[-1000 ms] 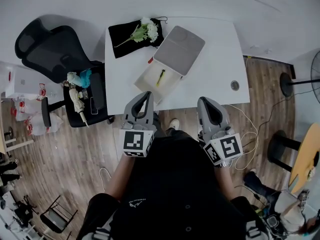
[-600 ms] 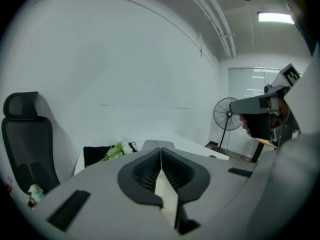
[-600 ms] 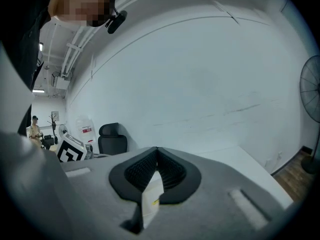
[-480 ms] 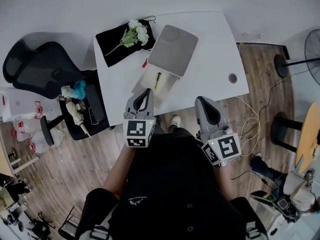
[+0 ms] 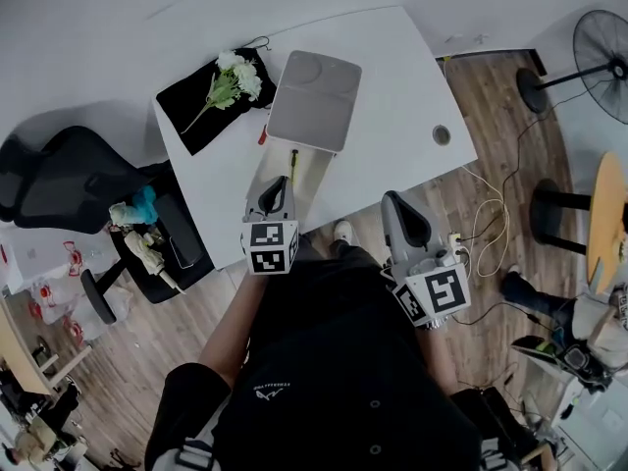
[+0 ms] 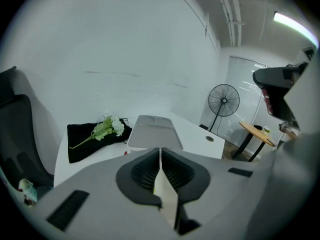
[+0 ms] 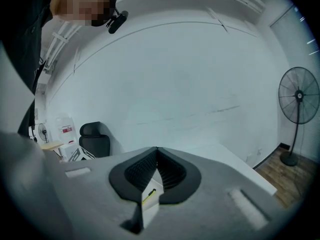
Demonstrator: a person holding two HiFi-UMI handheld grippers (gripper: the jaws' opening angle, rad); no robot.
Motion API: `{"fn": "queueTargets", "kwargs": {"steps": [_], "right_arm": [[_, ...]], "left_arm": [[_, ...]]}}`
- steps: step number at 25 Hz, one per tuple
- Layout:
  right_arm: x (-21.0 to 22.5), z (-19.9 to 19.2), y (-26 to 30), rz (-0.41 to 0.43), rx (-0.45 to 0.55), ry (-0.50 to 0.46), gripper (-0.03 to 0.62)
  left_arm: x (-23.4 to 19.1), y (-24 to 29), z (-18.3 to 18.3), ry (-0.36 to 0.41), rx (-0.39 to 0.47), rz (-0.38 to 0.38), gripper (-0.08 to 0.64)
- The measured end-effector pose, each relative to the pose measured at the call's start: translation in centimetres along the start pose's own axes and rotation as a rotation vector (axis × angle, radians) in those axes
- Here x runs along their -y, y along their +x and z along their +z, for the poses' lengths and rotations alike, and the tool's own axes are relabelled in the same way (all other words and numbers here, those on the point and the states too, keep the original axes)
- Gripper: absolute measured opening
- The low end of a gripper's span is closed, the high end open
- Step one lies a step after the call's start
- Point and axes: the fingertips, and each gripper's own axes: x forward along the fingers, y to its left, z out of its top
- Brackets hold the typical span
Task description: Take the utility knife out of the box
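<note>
Both left gripper and right gripper fingers pressed together, utility knife plain overhead, perhaps from right

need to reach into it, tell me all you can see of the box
The box is white, rectangular and open, on the white table. Its grey lid stands open at the far end. A slim yellow-and-black knife lies inside. The shut left gripper overlaps its near end in the head view.

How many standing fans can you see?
1: the standing fan is on the wooden floor beyond the white table's right end. Others may stand out of view.
</note>
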Motion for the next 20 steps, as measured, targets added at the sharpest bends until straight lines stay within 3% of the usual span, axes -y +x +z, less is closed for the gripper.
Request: {"fn": "queueTargets", "kwargs": {"steps": [9, 10, 11, 20], "right_arm": [[1.8, -0.3, -0.7, -0.118, -0.008, 0.030, 0.005], [2.0, -0.3, -0.7, -0.127, -0.009, 0.032, 0.005], [2.1, -0.4, -0.8, -0.136, -0.010, 0.034, 0.005], [3.1, -0.9, -0.9, -0.194, -0.033, 0.048, 0.005]], "left_arm": [[-0.7, 4.4, -2.4, 0.019, -0.121, -0.032, 0.011], [-0.7, 4.9, -2.7, 0.021, -0.138, -0.041, 0.042], [-0.6, 5.4, -3.1, 0.019, -0.157, -0.050, 0.122], [-1.6, 8.6, -5.6, 0.000, -0.257, -0.007, 0.130]]}}
